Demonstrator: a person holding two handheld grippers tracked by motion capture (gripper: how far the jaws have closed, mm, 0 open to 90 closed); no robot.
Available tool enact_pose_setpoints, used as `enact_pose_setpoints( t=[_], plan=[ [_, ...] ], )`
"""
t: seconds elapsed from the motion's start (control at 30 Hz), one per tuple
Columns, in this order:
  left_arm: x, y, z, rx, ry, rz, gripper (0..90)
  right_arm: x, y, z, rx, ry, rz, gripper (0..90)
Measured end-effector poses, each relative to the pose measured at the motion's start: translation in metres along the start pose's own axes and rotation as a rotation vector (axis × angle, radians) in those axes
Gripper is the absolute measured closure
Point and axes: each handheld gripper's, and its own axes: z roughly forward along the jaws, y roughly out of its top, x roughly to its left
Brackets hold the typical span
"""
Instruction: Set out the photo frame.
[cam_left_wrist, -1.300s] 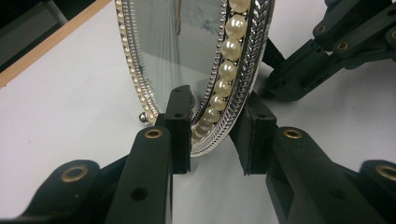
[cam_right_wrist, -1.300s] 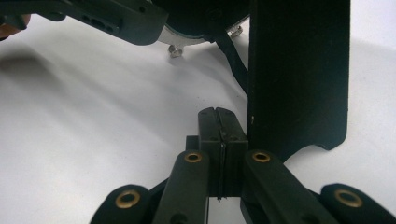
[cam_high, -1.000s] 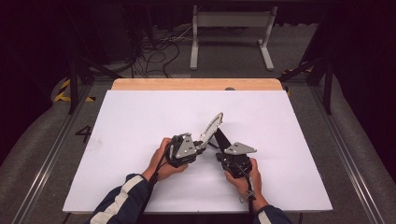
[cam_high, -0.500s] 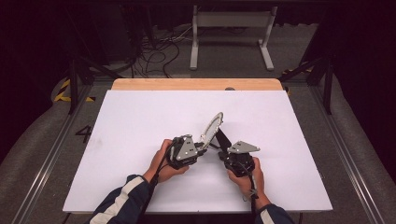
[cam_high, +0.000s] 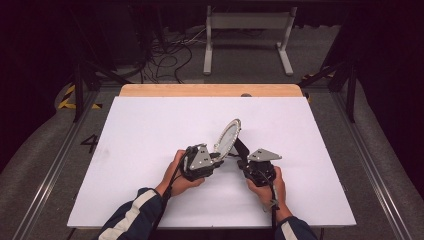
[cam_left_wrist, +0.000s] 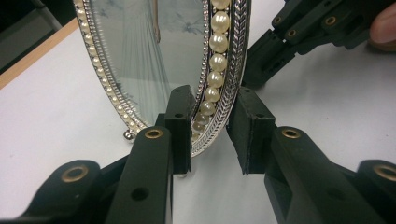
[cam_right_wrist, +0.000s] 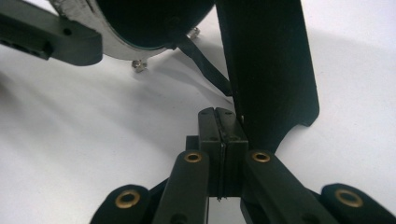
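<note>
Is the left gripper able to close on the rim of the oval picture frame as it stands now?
Probably yes. The left gripper already has the pearl-edged rim of the oval picture frame between its jaws, which have just been opening a little. One pad sits against the glass side, and nothing blocks the gap.

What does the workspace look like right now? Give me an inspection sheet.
Surface: white table top, wooden strip along the far edge.
Job's things: oval picture frame with a pearl rim, standing tilted on small feet; its black back stand is out behind.
Clutter: nothing seen.
Grippers: left gripper has the frame's rim between its jaws, which have just been opening; a gap shows at one pad. Right gripper is shut, jaws right beside the back stand.
Cables: one cable trails from the right gripper; loose floor cables beyond the table.
Surroundings: dark room, grey metal rack on the floor, yellow-black tape at left.
</note>
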Motion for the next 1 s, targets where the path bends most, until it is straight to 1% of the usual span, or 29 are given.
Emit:
enact_pose_setpoints(
  t=[0.07, 0.13, 0.2, 0.27, 0.3, 0.43, 0.57, 0.6, 0.67, 0.87, 0.9, 1.0],
  plan=[
    [0.001, -0.001, 0.001, 0.008, -0.003, -0.002, 70.5, -0.002, 0.0, 0.001, 0.001, -0.002, 0.005, 90.0],
    [0.0, -0.002, 0.004, 0.034, 0.004, 0.007, 69.4, -0.004, -0.001, 0.001, 0.003, -0.004, 0.015, 90.0],
    [0.0, -0.004, 0.008, 0.047, 0.011, -0.002, 66.1, -0.006, -0.002, 0.002, 0.006, -0.006, 0.022, 90.0],
    [0.001, -0.005, 0.009, 0.051, 0.01, -0.01, 66.6, -0.008, -0.002, 0.002, 0.007, -0.007, 0.027, 90.0],
    [0.002, -0.006, 0.01, 0.045, 0.007, -0.017, 67.3, -0.009, -0.002, 0.002, 0.008, -0.008, 0.029, 90.0],
    [0.001, -0.006, 0.01, 0.044, 0.004, -0.017, 68.1, -0.01, -0.003, 0.003, 0.01, -0.009, 0.033, 90.0],
    [-0.002, -0.004, 0.012, 0.042, -0.018, -0.009, 68.0, -0.013, -0.003, 0.002, 0.01, -0.016, 0.043, 90.0],
    [-0.002, -0.003, 0.012, 0.043, -0.018, -0.004, 68.0, -0.014, -0.003, 0.002, 0.01, -0.018, 0.047, 90.0],
    [-0.003, -0.003, 0.012, 0.044, -0.022, -0.008, 68.0, -0.016, -0.003, 0.002, 0.01, -0.02, 0.049, 90.0],
    [-0.004, -0.001, 0.014, 0.039, -0.03, -0.004, 68.0, -0.017, -0.003, 0.002, 0.005, -0.033, 0.056, 90.0],
    [-0.005, 0.0, 0.015, 0.037, -0.032, -0.003, 68.1, -0.018, -0.003, 0.002, 0.004, -0.033, 0.065, 90.0],
    [-0.006, 0.0, 0.015, 0.042, -0.033, -0.007, 68.0, -0.019, -0.003, 0.002, 0.004, -0.035, 0.067, 89.8]
  ],
)
